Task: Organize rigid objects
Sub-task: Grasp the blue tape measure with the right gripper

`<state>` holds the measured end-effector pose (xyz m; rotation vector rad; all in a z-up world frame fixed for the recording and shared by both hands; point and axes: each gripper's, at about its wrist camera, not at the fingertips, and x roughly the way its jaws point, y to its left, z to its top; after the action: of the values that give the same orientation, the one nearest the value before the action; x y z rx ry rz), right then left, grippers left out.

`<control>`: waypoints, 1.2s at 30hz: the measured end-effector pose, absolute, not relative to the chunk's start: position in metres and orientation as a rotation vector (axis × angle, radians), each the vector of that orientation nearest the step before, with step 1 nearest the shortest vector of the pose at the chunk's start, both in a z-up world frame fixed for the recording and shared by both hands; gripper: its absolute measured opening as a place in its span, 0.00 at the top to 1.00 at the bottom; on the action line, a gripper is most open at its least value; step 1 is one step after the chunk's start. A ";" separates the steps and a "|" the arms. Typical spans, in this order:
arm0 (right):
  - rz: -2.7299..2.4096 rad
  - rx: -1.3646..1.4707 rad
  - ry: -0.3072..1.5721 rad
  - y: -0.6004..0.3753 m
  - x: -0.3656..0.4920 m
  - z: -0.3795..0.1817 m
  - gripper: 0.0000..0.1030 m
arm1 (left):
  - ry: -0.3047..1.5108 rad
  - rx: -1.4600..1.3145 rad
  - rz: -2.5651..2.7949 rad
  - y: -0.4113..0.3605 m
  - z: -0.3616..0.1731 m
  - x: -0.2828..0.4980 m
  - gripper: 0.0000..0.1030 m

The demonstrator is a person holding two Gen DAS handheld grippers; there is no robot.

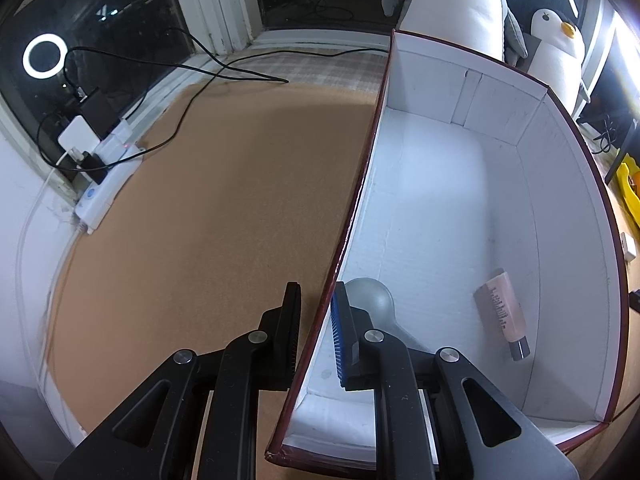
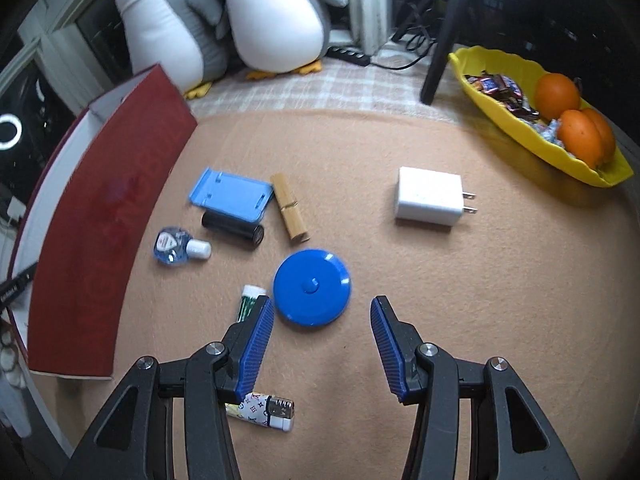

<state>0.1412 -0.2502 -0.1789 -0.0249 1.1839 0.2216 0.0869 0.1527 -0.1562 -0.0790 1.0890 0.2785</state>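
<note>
In the left wrist view my left gripper (image 1: 318, 292) is shut on the red-edged side wall of the white box (image 1: 372, 152). Inside the box lie a pink tube (image 1: 502, 314) and a grey rounded object (image 1: 368, 300), partly hidden by my finger. In the right wrist view my right gripper (image 2: 322, 304) hangs open just above a blue round disc (image 2: 312, 276), touching nothing. On the mat around it lie a white charger (image 2: 430, 198), blue stand (image 2: 230, 194), black cylinder (image 2: 234, 229), bamboo tube (image 2: 289, 208), small clear bottle (image 2: 178, 245), green-white tube (image 2: 249, 304) and patterned lighter (image 2: 264, 412).
The box's red outer wall (image 2: 108, 232) stands at the left of the mat. A yellow tray (image 2: 500, 68) with oranges and sweets sits at the back right. Plush penguins (image 2: 276, 20) lean at the back. A power strip (image 1: 108, 188) with cables lies by the window.
</note>
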 end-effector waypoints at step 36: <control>0.198 -0.086 1.198 -0.237 0.150 -0.188 0.56 | 1.083 -0.093 0.276 0.151 -0.159 0.087 0.87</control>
<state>0.1498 -0.2368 -0.1876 -0.0859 1.1978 0.1977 0.0866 0.1508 -0.1587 -0.0933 1.0828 0.2756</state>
